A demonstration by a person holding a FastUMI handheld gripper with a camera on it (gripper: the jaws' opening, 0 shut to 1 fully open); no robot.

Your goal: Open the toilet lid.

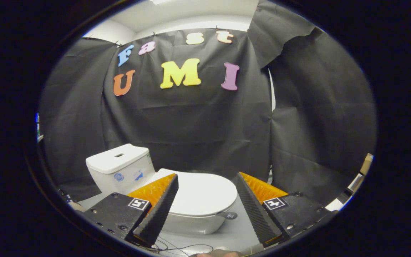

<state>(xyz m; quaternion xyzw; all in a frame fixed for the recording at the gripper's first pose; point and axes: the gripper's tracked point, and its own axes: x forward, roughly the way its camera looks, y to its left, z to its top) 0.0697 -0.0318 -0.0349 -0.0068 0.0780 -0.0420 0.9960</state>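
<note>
Small white glossy toilet (177,200) is seen on grey tabletop (234,232); its flat oval lid (202,194) lies closed, just ahead between fingers of hand-held gripper (207,207), spread wide, empty.

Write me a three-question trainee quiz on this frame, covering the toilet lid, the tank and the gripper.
1. True or false: the white oval plastic toilet lid lies flat, closed on the bowl.
2. The gripper is: A) shut on the lid; B) open, touching nothing; C) shut on the small grey tab.
3. Fill in: the white boxy ceramic tank stands at the lid's ____ end, against the black cloth wall.

Key: 1 true. 2 B; the lid lies beyond the spread fingers. 3 far (rear).
</note>
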